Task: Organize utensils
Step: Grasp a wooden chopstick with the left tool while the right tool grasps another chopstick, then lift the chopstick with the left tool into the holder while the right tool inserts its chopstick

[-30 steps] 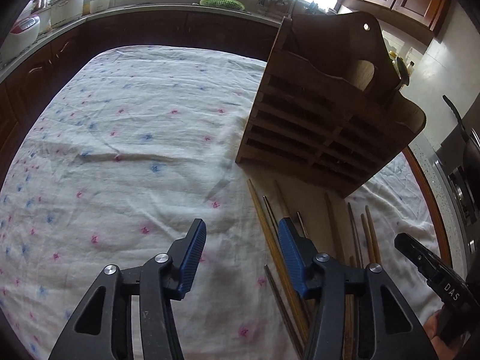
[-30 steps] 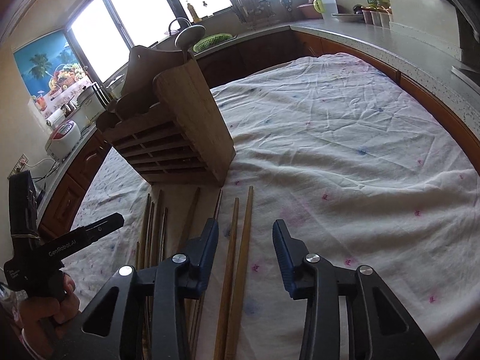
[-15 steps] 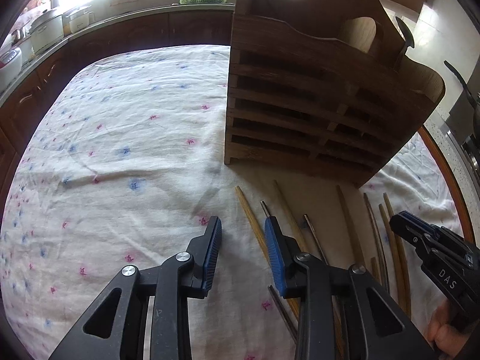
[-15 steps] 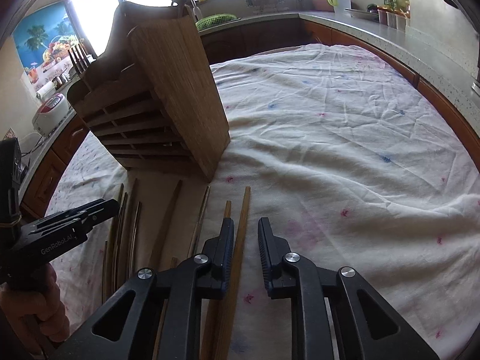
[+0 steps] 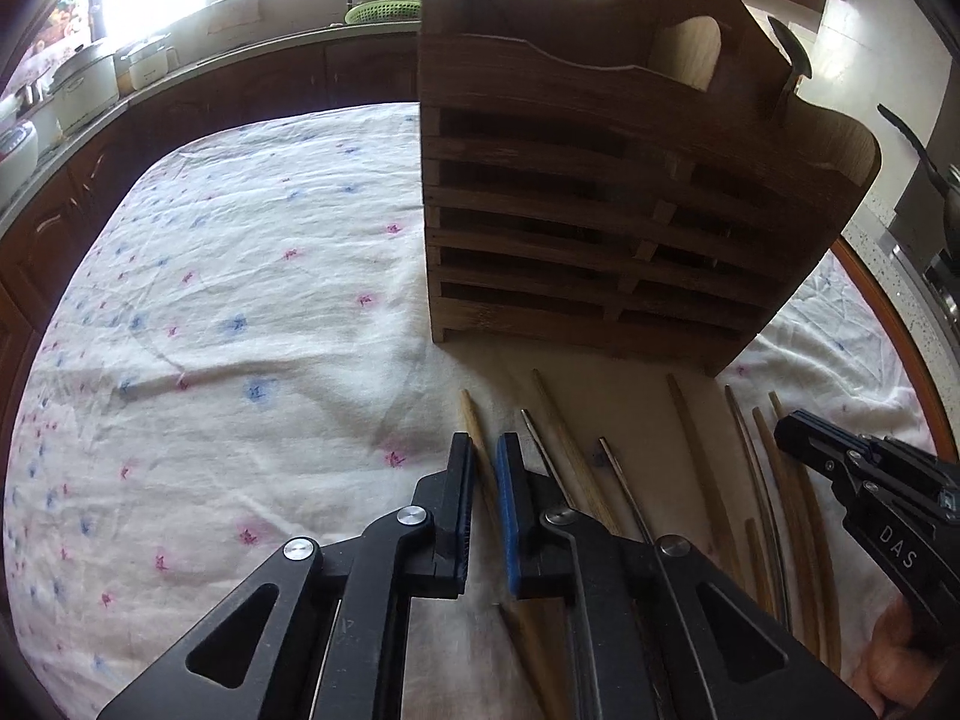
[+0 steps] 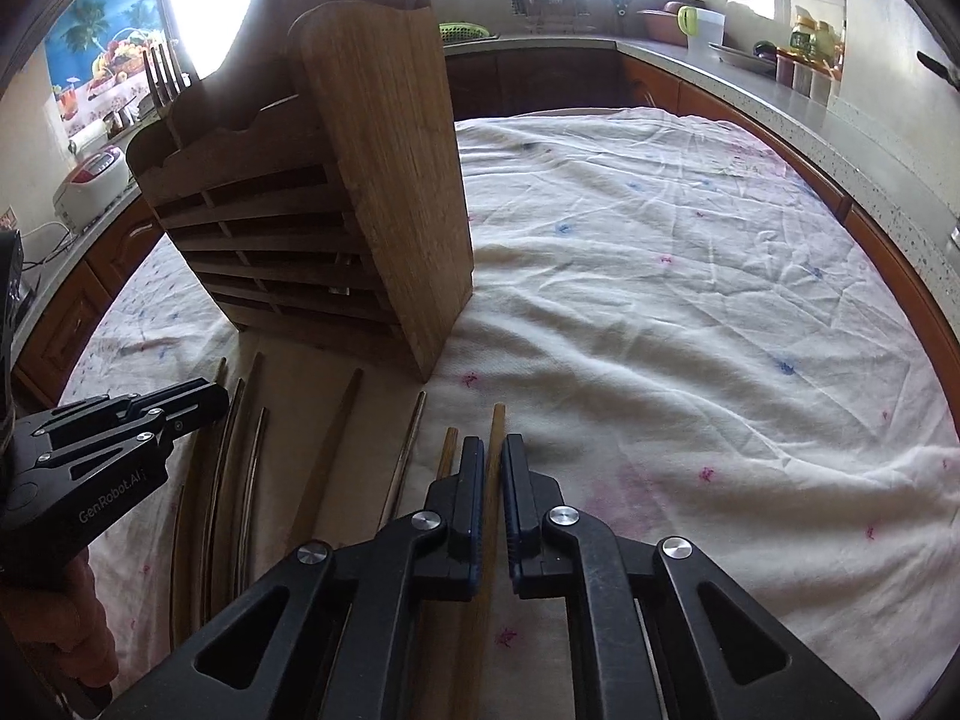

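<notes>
Several chopsticks lie side by side on the flowered cloth in front of a slatted wooden utensil holder (image 5: 600,210) (image 6: 372,180). My left gripper (image 5: 485,441) is closing its jaws on the leftmost wooden chopstick (image 5: 469,414), and the blue pads press it. In the right wrist view, my right gripper (image 6: 493,444) is closing its jaws on the rightmost wooden chopstick (image 6: 497,420), which runs between the pads. Each view also shows the other gripper low over the row: the right gripper (image 5: 798,438) and the left gripper (image 6: 210,402).
A fork (image 6: 159,72) and a ladle (image 5: 789,60) stand in the holder's top. More chopsticks (image 5: 696,450) (image 6: 336,438) lie between the two grippers. Open tablecloth (image 5: 240,300) (image 6: 690,300) spreads to both sides. Kitchen counters with pots and a green basket (image 5: 384,9) ring the table.
Both grippers moved forward and down toward the holder. Their jaws went from wide apart to shut, each taking hold of one chopstick.
</notes>
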